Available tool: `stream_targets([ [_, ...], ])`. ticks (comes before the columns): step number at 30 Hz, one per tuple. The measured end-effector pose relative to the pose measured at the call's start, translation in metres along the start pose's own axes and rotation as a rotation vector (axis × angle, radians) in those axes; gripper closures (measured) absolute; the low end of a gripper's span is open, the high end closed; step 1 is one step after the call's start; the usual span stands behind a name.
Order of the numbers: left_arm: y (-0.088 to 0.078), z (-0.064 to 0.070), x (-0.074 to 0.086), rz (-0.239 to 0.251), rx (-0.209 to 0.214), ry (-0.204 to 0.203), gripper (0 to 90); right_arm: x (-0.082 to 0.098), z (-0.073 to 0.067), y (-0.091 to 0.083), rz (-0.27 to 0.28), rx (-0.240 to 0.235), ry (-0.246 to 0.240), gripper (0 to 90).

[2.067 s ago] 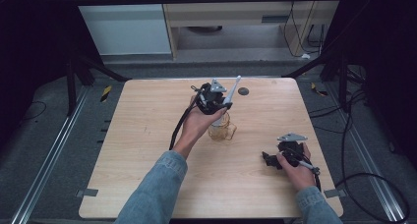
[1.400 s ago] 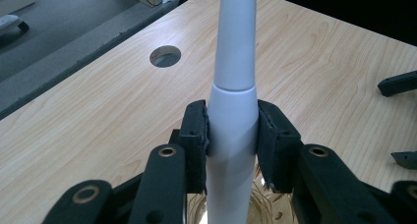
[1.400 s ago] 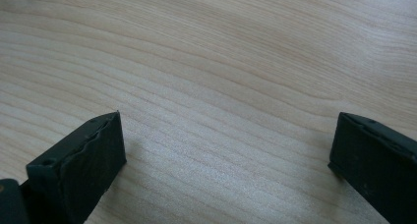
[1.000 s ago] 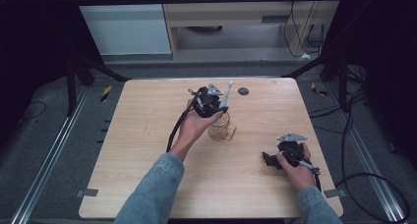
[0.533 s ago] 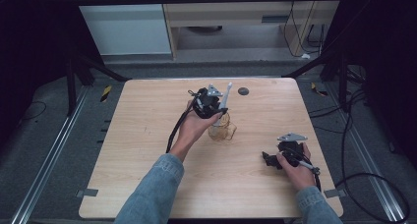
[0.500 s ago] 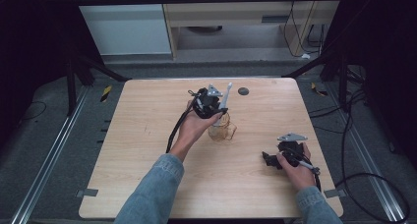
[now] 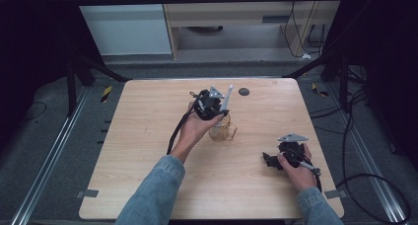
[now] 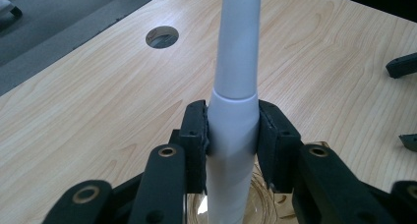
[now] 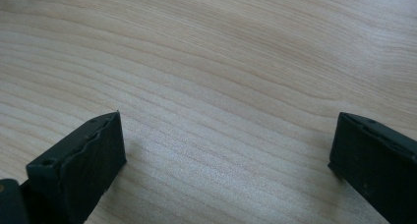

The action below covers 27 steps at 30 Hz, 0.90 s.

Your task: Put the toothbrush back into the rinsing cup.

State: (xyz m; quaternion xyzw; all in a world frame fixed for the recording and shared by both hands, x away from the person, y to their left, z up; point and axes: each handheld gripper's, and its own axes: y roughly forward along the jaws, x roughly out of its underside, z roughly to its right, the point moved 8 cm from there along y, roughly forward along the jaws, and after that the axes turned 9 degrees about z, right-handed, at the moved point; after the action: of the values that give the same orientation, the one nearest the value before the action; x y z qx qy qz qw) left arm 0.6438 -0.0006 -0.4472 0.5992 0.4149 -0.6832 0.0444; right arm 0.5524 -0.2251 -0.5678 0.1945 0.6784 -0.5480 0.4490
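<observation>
High view: a wooden table [image 7: 148, 136] with broad bare surface on all sides of both grippers; the left gripper [image 7: 209, 106] is held over the middle of the table, well clear of every edge, and the right gripper [image 7: 276, 158] rests near the near-right corner, closer to the right and near edges. A round hole [image 7: 243, 92] in the tabletop lies just beyond the left gripper. Left gripper view: both black pads are clamped on the white handle [image 8: 235, 111] of a tool, one on each side, the handle rising upright between them and out of the top of the picture; directly beneath the jaws sits a clear glass cup [image 8: 265, 204], its rim partly visible, a detail the high view renders only as a small transparent vessel [image 7: 222, 131] just beside the left hand. Right gripper view: the jaws stand wide apart over bare wood grain, nothing between them.
</observation>
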Motion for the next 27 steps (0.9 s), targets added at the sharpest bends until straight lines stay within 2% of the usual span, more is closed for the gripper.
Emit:
stream_targets([
  [27, 0.0071, 0.0053, -0.0015, -0.023, 0.012, -0.002, 66.9, 0.0000, -0.0001, 0.0000, 0.000, 0.000, 0.001, 0.4],
])
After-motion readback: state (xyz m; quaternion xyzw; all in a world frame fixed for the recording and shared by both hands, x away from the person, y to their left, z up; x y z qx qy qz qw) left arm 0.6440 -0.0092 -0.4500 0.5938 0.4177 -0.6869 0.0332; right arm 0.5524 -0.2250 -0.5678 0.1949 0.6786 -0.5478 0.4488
